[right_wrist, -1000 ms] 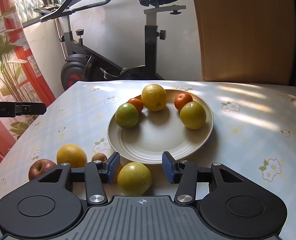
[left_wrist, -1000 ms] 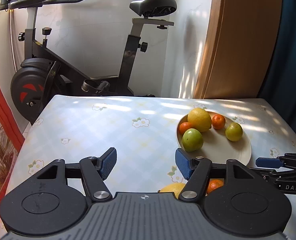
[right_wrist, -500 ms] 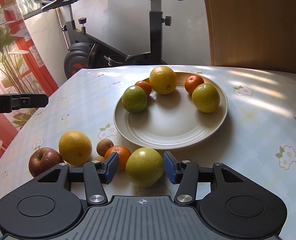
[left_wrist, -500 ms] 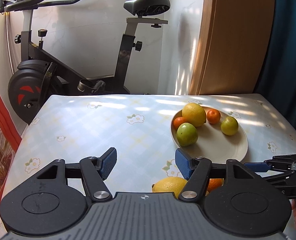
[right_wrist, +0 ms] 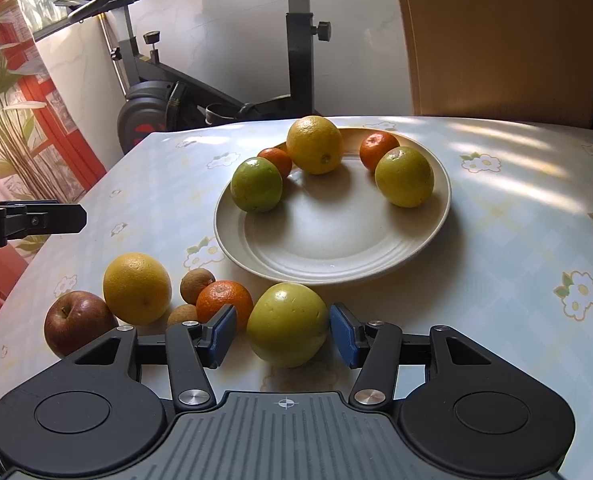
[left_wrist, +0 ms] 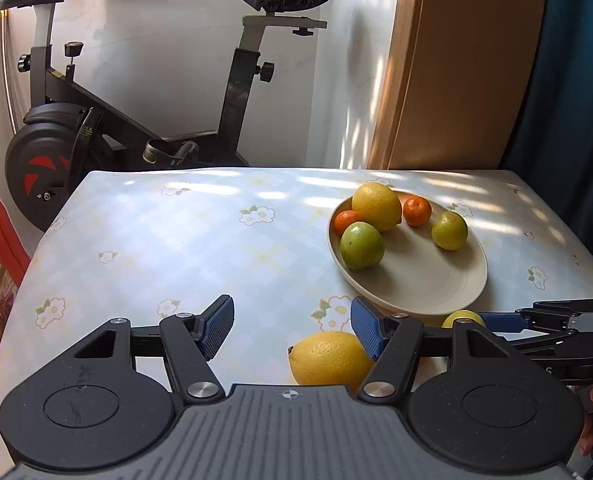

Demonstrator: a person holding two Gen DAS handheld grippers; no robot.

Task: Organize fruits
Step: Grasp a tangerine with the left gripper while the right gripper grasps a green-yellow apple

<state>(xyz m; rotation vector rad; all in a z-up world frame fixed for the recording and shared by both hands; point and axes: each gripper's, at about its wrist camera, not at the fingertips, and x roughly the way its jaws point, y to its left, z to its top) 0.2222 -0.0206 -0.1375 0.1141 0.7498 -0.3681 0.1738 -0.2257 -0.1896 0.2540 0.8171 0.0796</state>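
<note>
Right wrist view: right gripper lowered around a green-yellow fruit lying on the surface just before the plate; fingers opening, fruit between them, pads seemingly not yet pressing. Beside it an orange, two small brown fruits, a large yellow citrus and an apple. Five fruits already on the plate. Step in hand, by judgement: taking this loose fruit for the plate. Next: close squarely on its widest part, lift over the rim, set into the bare middle without nudging the orange. Left gripper half open, empty, hovering near the yellow citrus. Against a second ago: right gripper lower, fruit now sitting farther up between wider-spread fingers; left gripper's spread unchanged.
</note>
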